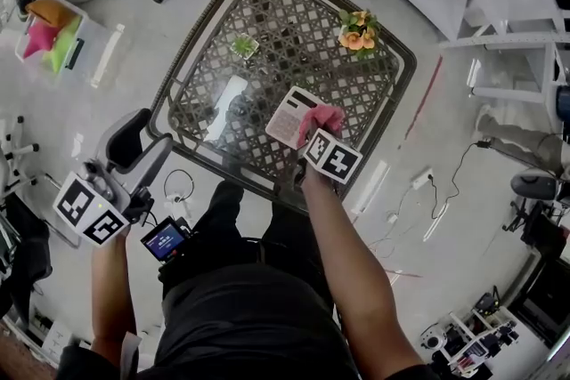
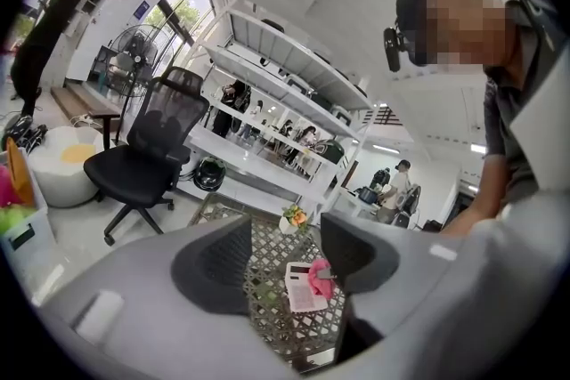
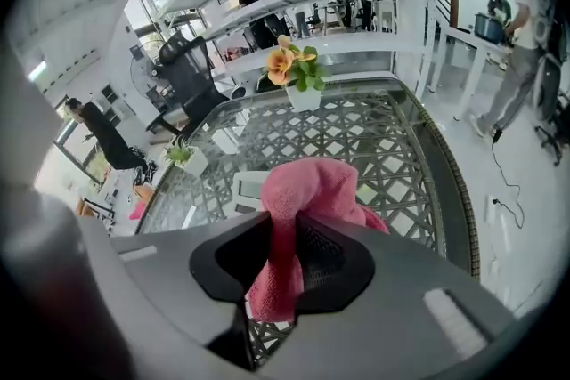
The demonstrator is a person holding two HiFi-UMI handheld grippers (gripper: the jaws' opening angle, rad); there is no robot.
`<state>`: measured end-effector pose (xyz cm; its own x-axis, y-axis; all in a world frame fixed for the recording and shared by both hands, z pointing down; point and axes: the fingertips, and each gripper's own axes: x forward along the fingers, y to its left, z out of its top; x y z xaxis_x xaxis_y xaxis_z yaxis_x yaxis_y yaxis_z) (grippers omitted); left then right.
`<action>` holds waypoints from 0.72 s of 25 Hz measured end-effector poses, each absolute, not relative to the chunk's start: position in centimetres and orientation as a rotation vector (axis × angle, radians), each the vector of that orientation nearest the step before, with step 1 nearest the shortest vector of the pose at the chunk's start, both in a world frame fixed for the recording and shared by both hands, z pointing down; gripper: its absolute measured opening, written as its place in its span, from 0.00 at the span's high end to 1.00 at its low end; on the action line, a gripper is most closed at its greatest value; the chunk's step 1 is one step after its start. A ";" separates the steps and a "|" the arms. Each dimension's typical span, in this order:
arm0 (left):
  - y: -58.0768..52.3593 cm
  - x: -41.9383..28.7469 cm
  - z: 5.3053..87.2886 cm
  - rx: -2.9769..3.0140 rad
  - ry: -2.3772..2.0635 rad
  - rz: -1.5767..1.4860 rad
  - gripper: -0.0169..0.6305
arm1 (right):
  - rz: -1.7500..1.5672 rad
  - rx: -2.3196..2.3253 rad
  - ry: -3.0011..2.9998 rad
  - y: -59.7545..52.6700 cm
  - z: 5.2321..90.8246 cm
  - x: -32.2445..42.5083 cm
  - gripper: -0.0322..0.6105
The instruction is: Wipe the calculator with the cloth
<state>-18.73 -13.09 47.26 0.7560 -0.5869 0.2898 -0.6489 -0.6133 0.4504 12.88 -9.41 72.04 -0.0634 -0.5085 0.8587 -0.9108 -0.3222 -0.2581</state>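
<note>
Right gripper [image 3: 283, 234] pinching the pink cloth [image 3: 313, 184] over the calculator [image 1: 287, 114], left gripper [image 2: 285, 258] spread, empty, well apart

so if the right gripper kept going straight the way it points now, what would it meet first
Probably the calculator: the right gripper, shut on the pink cloth, points down at it on the lattice table, so the cloth would press onto it first. Contact now is unclear.
</note>
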 end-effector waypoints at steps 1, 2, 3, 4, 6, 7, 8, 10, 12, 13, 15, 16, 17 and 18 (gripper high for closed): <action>-13.0 -18.9 47.3 2.410 -0.931 0.151 0.57 | 1.361 1.809 -1.517 -9.5 72.1 12.5 0.84; -13.0 -19.1 47.3 2.407 -0.936 0.149 0.57 | 1.367 1.802 -1.519 -9.6 72.2 12.1 0.84; -12.9 -19.3 47.3 2.405 -0.941 0.147 0.57 | 1.369 1.796 -1.522 -9.8 72.2 11.8 0.84; -12.9 -19.5 47.3 2.402 -0.945 0.144 0.57 | 1.370 1.790 -1.526 -10.0 72.2 11.5 0.84; -12.8 -19.8 47.3 2.398 -0.953 0.140 0.57 | 1.374 1.777 -1.536 -10.3 72.2 10.9 0.84; -12.7 -20.0 47.3 2.395 -0.957 0.139 0.57 | 1.376 1.769 -1.543 -10.5 72.2 10.5 0.84; -12.7 -20.2 47.4 2.393 -0.962 0.138 0.57 | 1.378 1.760 -1.551 -10.7 72.2 10.1 0.84; -12.6 -20.7 47.6 2.387 -0.972 0.136 0.57 | 1.382 1.736 -1.572 -11.3 72.3 9.0 0.84; -12.6 -21.1 47.7 2.382 -0.981 0.133 0.57 | 1.391 1.704 -1.597 -11.8 72.5 7.8 0.84; -12.6 -21.3 47.8 2.381 -0.984 0.131 0.57 | 1.398 1.687 -1.611 -12.0 72.6 7.2 0.84; -12.5 -21.6 47.9 2.379 -0.989 0.127 0.57 | 1.407 1.650 -1.641 -12.5 72.7 6.1 0.84; -12.5 -21.7 47.9 2.378 -0.991 0.124 0.57 | 1.395 1.625 -1.661 -12.7 72.6 5.5 0.84; -12.5 -21.8 47.9 2.377 -0.993 0.122 0.57 | 1.358 1.590 -1.685 -13.0 72.4 5.0 0.84; -12.5 -21.9 47.8 2.375 -0.996 0.120 0.57 | 1.290 1.542 -1.715 -13.2 72.1 4.4 0.84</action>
